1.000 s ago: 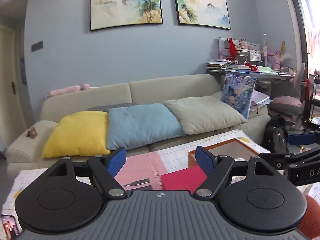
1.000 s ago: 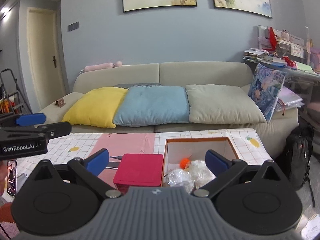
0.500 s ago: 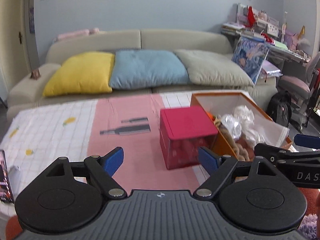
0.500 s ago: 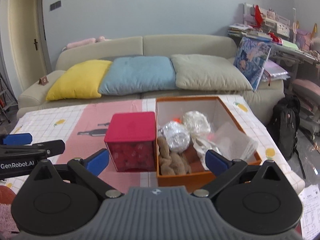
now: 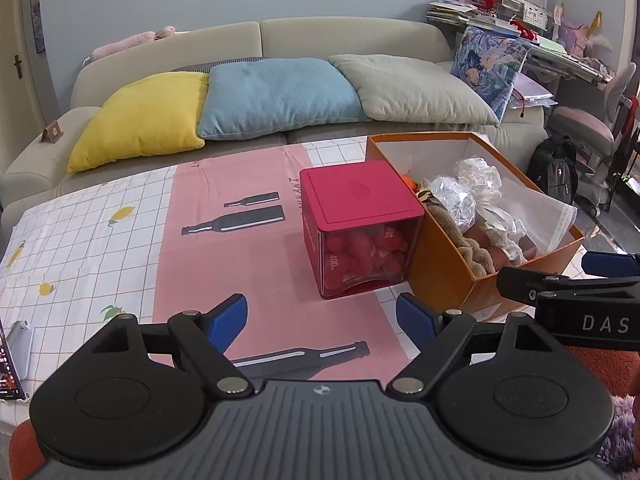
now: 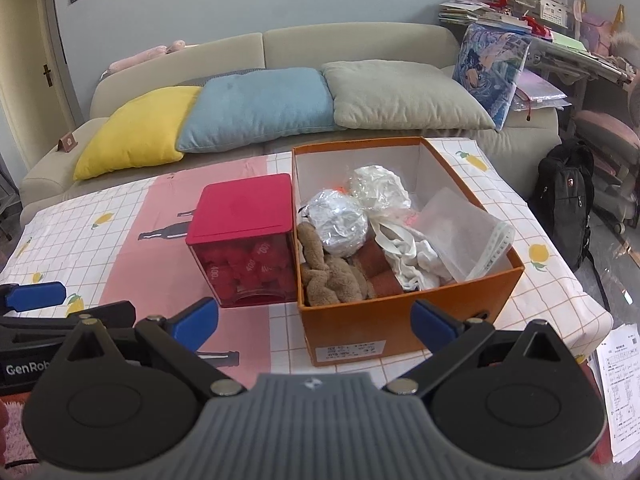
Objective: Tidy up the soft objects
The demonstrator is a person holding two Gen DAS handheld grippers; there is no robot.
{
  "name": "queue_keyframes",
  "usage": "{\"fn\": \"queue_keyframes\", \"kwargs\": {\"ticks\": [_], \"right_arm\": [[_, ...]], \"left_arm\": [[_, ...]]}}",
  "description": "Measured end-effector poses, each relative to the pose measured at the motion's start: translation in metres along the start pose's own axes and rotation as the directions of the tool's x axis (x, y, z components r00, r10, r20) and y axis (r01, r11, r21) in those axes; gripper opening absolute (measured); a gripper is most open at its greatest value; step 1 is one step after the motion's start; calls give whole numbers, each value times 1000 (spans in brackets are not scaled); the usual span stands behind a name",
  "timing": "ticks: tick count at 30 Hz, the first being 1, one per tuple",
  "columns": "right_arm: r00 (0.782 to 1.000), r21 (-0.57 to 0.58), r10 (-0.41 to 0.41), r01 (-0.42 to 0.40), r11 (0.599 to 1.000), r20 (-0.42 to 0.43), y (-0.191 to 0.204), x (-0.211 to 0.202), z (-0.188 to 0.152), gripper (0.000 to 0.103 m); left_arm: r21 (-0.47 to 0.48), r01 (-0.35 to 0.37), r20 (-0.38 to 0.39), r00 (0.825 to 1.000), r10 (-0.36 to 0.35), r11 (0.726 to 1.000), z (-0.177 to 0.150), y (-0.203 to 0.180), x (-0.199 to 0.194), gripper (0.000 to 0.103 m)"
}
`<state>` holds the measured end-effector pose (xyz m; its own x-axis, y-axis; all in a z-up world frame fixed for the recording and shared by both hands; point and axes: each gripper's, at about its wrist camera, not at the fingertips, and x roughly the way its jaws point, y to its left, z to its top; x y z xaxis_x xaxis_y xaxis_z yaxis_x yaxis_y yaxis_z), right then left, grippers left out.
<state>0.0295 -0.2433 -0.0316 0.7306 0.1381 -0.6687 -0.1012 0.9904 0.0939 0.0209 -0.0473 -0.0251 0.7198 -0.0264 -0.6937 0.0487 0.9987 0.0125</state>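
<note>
**Both grippers lowered toward table, empty**

Both views have tipped down since a second ago; paintings gone from frame, table now fills it; left gripper jaws spread wide, holding nothing; right gripper likewise; orange box at 12 o'clock of right gripper, holding brown plush toy, foil-wrapped ball, white cloth; red cube container touching the box's left wall, at 1 o'clock of left gripper; sofa cushions beyond.

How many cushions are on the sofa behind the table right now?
4: a yellow cushion at the left, a blue cushion beside it, a grey-green cushion next, and a patterned cushion propped upright at the right end. Others may be hidden behind them.
</note>
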Motion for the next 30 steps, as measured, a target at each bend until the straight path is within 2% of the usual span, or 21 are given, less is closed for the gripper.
{"fn": "queue_keyframes", "kwargs": {"ticks": [30], "right_arm": [[1000,-54,6,-5,999,10,10,-1,2,100]], "left_arm": [[-12,-11,0,1000,11,1000,4,6,-1,98]]}}
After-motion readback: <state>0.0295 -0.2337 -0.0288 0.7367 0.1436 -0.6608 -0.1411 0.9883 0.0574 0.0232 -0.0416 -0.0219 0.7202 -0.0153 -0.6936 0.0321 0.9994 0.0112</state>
